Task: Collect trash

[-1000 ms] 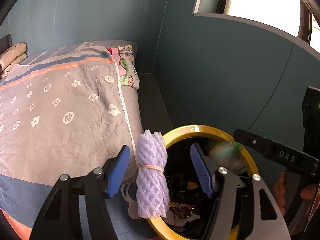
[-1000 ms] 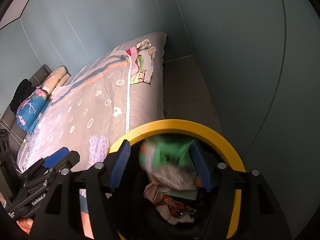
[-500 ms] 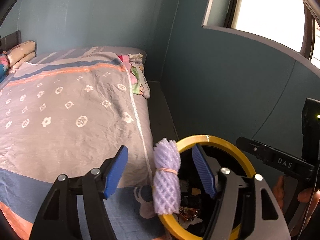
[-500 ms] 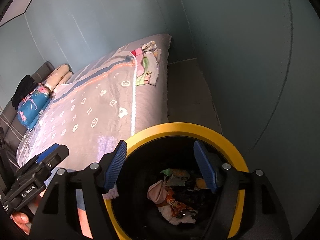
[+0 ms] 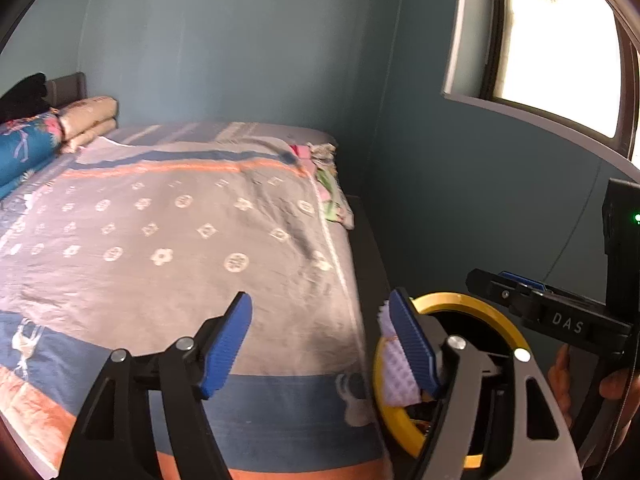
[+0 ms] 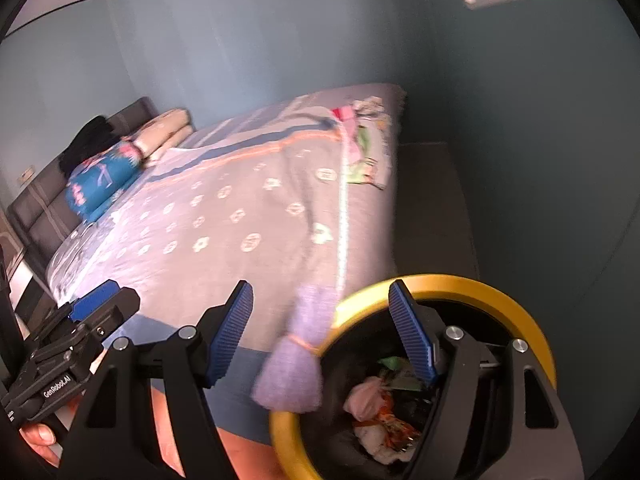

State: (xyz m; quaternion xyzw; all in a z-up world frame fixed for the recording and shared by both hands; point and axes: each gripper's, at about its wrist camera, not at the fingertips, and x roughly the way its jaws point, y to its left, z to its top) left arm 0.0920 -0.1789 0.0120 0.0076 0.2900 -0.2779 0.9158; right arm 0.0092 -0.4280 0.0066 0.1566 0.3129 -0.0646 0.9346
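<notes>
Bed (image 5: 168,240) with patterned quilt, folded pillows (image 5: 86,120), perhaps clothes (image 6: 366,152) at far corner

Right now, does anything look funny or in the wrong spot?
Yes. The purple foam net hangs over the yellow rim of the trash bin, half out against the bed, not down with the other trash.

The left gripper (image 5: 320,336) now hangs with its jaws wider, having just been opening, and nothing sits between them; the lilac foam net roll bound by a rubber band (image 5: 396,372) shows at 3 o'clock of it, behind its right finger, against the rim of the yellow-rimmed black trash bin (image 5: 500,320). The green crumpled wrapper (image 6: 394,362) that sat between the right gripper (image 6: 322,330) jaws a second ago lies inside the bin, at 5 o'clock. Both views show more of the patterned grey bedspread (image 5: 160,220).
</notes>
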